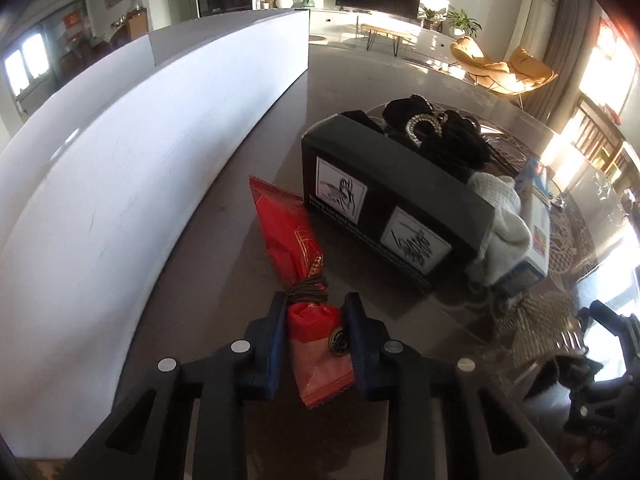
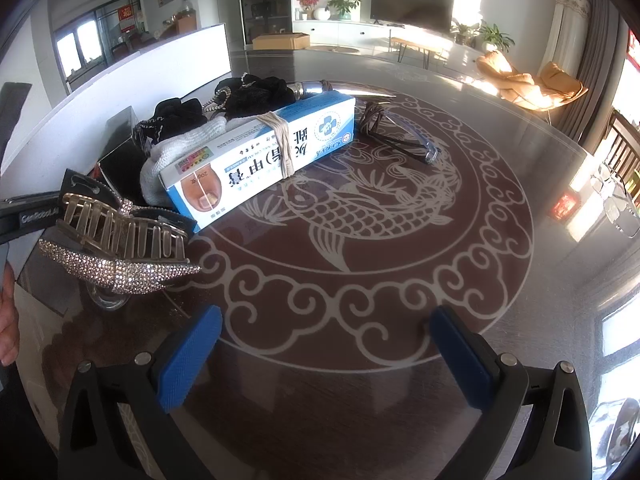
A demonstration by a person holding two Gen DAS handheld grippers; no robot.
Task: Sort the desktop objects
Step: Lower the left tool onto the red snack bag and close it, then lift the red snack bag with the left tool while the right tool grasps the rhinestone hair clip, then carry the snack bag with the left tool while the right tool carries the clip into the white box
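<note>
My left gripper (image 1: 315,322) is shut on a red snack packet (image 1: 296,248) with a dark hair tie (image 1: 309,289) wound around it, between the white board and a black box (image 1: 384,204). The box holds black scrunchies (image 1: 452,136), a pearl clip (image 1: 424,127) and white cloth (image 1: 500,220). My right gripper (image 2: 326,340) is open and empty above the glass table. In its view lie a blue-white ointment box (image 2: 260,156) bound with a rubber band, a rhinestone hair claw (image 2: 120,248) and glasses (image 2: 400,136).
A long white board (image 1: 120,184) stands on the left of the table. The glass tabletop (image 2: 360,240) has a fish pattern. A silver-tipped horn-shaped object (image 2: 340,90) lies behind the ointment box. The other gripper's handle (image 2: 28,216) is at the left edge.
</note>
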